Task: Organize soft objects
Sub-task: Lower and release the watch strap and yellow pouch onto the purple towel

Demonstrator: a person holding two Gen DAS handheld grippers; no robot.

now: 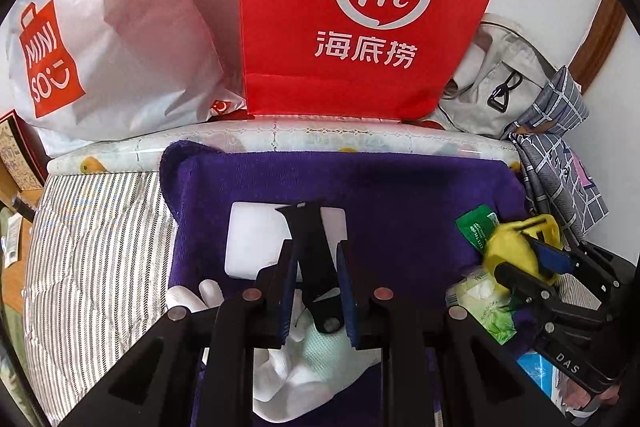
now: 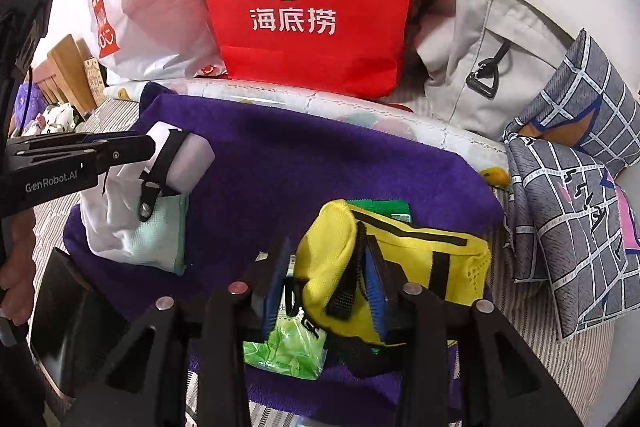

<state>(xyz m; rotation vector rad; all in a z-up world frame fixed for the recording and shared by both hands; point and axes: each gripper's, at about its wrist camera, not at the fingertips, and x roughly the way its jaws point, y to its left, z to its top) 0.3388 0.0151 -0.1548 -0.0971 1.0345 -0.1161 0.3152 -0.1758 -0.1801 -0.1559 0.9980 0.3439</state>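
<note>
A purple towel (image 1: 400,195) (image 2: 300,155) lies spread on the bed. On its left part rests a white soft pouch (image 1: 256,239) (image 2: 120,211) with a mint mesh side and a black strap (image 1: 312,251). My left gripper (image 1: 316,247) (image 2: 154,147) is shut on that strap. A yellow pouch (image 2: 420,259) (image 1: 508,247) with black straps lies on the towel's right part, over green packets (image 2: 288,343). Its rolled end sits between the blue pads of my right gripper (image 2: 328,243) (image 1: 536,247). The left pad stands a little off the pouch, so the gripper is open.
A red bag (image 1: 360,7) and a white MINISO bag (image 1: 120,27) stand behind the towel against the wall. A grey canvas bag (image 1: 492,87) and a grey checked cloth (image 1: 560,147) lie to the right. Striped bedding (image 1: 88,247) stretches to the left.
</note>
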